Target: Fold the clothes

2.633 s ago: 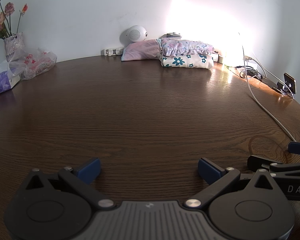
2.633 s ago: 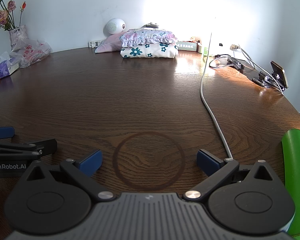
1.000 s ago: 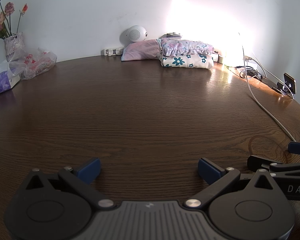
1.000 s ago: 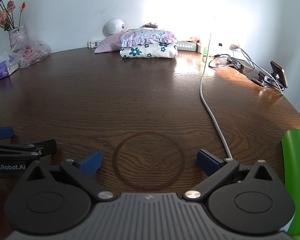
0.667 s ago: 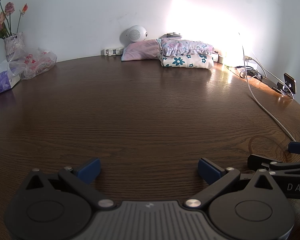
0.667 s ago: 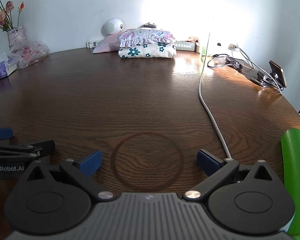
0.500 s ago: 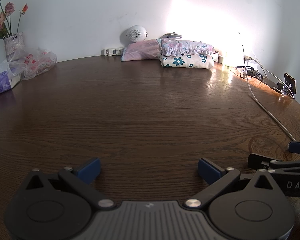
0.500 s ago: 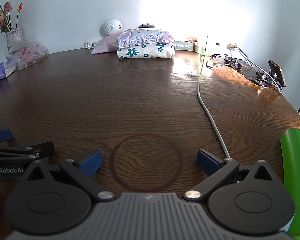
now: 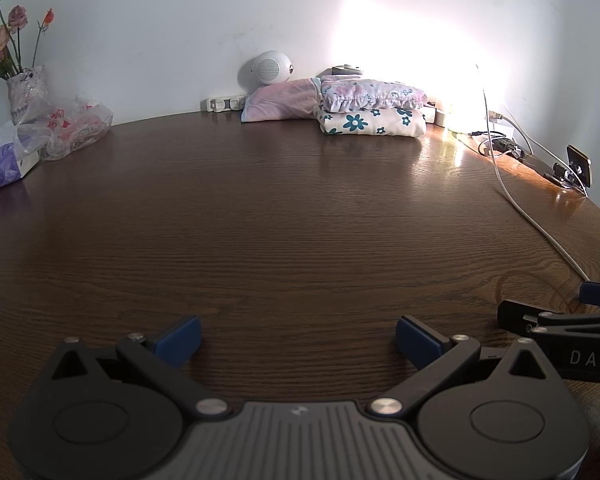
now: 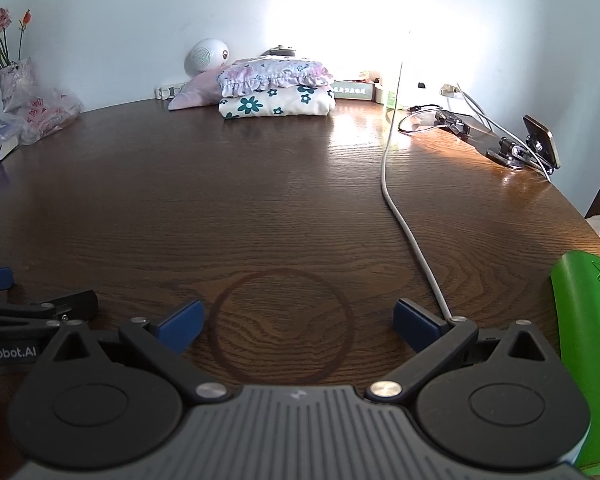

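Two folded floral garments are stacked (image 9: 372,110) (image 10: 276,94) at the far edge of the dark wooden table (image 9: 280,220) (image 10: 240,200), with a pink garment (image 9: 280,100) (image 10: 196,92) lying beside them on the left. My left gripper (image 9: 298,338) rests low at the near edge, wide open and empty. My right gripper (image 10: 298,326) is also open and empty, above a round ring mark in the wood. Each gripper shows at the side of the other's view. No garment lies near either gripper.
A white cable (image 10: 400,216) (image 9: 532,220) runs across the table's right side toward chargers and a phone on a stand (image 10: 540,142). A green object (image 10: 584,340) lies at the right. A flower vase (image 9: 24,88), plastic bag (image 9: 66,128) and tissue pack sit far left. A white speaker (image 9: 270,68) stands by the wall.
The right gripper has shifted slightly to the right, so the scene slides left in its view. The left gripper has stayed still. Both remain open.
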The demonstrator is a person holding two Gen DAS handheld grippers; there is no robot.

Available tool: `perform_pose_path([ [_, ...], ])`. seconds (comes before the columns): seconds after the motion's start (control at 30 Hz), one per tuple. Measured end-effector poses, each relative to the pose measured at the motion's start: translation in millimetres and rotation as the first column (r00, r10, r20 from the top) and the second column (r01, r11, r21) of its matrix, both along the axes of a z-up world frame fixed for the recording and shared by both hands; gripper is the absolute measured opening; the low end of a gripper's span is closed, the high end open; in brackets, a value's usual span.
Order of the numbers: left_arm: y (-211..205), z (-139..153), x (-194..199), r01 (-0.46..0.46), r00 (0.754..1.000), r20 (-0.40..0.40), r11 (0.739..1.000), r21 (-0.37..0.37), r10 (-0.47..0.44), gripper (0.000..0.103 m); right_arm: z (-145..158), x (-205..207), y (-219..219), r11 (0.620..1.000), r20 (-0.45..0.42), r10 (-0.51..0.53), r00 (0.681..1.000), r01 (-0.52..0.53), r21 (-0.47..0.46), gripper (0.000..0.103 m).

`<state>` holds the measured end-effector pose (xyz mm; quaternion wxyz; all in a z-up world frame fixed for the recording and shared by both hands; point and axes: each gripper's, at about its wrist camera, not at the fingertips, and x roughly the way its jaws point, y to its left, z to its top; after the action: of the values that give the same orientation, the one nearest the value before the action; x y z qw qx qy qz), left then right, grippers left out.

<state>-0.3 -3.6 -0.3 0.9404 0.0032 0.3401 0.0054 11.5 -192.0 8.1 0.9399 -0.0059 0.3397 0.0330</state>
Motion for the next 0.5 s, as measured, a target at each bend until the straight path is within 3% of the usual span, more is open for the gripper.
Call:
perform_pose_path([
  [0.5, -0.6, 0.3, 0.3, -0.001, 1.0, 0.0, 1.0, -0.001, 0.001, 0.103, 0.3, -0.2, 0.9, 1.0, 0.0, 0.005, 1.0, -0.005, -0.002, 0.102],
])
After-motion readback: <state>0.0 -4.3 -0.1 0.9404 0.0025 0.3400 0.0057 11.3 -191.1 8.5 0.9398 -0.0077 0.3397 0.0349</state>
